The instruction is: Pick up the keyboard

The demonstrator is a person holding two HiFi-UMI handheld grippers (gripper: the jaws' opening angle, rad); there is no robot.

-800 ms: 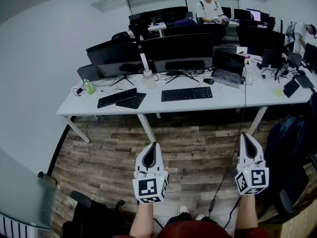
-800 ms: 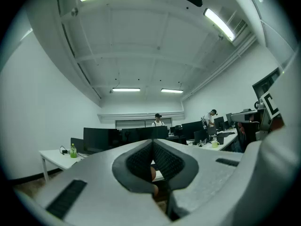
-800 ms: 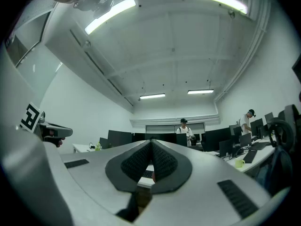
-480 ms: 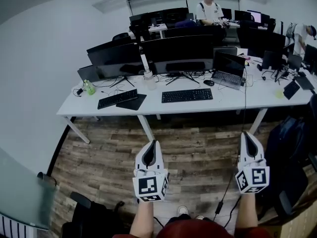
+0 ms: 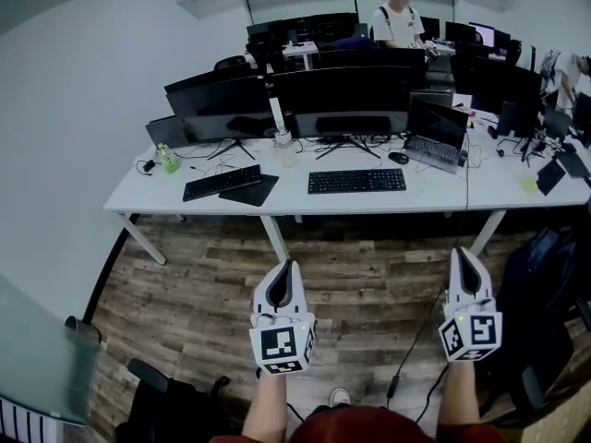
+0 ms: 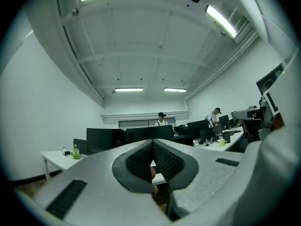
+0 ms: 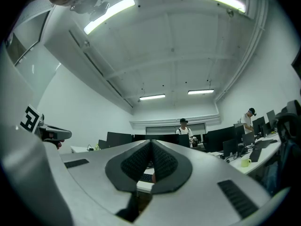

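Note:
Two black keyboards lie on the long white desk [image 5: 277, 206] in the head view: one in the middle [image 5: 356, 181] and one further left [image 5: 222, 182] beside a dark mouse pad [image 5: 248, 190]. My left gripper [image 5: 287, 269] and right gripper [image 5: 459, 254] are held over the wooden floor, well short of the desk. Both are shut with nothing between their jaws. In the left gripper view the closed jaw tips [image 6: 153, 142] point level at the desk. In the right gripper view the closed tips [image 7: 151, 142] point at the desk, and a bit of the middle keyboard [image 7: 146, 177] shows below them.
Black monitors [image 5: 342, 90] line the back of the desk, with an open laptop [image 5: 434, 129], a mouse [image 5: 398, 158], a green bottle [image 5: 167, 161] and cables. A cable [image 5: 434, 312] trails across the floor. Two persons [image 5: 399, 17] stand at desks behind. A dark chair [image 5: 545, 284] stands at right.
The head view has shifted slightly, so the desk sits a little lower and to the right in the picture. Both grippers stay shut and in about the same place.

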